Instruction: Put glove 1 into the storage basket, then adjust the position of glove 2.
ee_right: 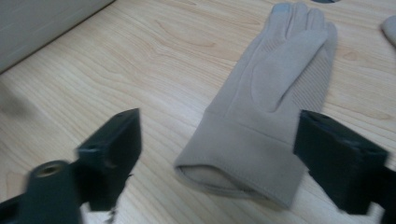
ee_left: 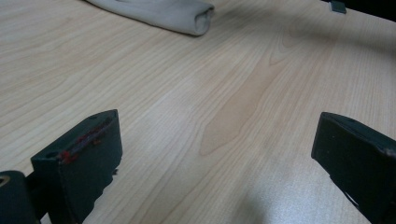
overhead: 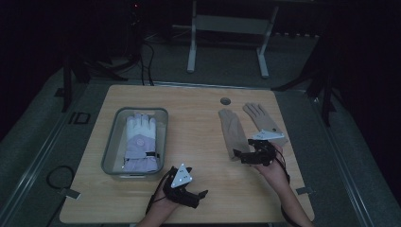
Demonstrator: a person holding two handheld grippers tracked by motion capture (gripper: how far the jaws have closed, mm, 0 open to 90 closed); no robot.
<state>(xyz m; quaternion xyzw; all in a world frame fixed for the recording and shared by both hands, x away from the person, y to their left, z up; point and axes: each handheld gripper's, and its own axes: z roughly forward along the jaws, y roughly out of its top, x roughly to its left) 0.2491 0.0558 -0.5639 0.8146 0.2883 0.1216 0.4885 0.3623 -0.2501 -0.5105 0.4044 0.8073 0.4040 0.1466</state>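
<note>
Landmark: the clear bin (overhead: 109, 142) is sitting on the left half of the table (overhead: 198, 123), holding a white and lilac padded glove (overhead: 140, 142).
Near beige glove: it is lying flat on the table (ee_right: 140, 56), well to the right of the bin; in the high view (overhead: 232, 130) its fingers are pointing away from the person, and in the right gripper view (ee_right: 275, 102) its open cuff is facing the camera.
Far beige glove: it (overhead: 262, 120) is lying farther right of the bin, just beside the first and angled.
Right tongs: they (overhead: 242, 154) are hovering at the near glove's cuff, right of the bin; in the right gripper view (ee_right: 219, 154) the jaws are standing wide apart with the cuff between them, gripping nothing.
Left tongs: they (overhead: 201, 196) are resting low over the table, in front of the bin and to its right; in the left gripper view (ee_left: 217, 154) the jaws are gaping wide over bare wood (ee_left: 224, 93), holding nothing.
Glove end: a beige glove tip (ee_left: 177, 14) is showing far ahead of the left tongs.
</note>
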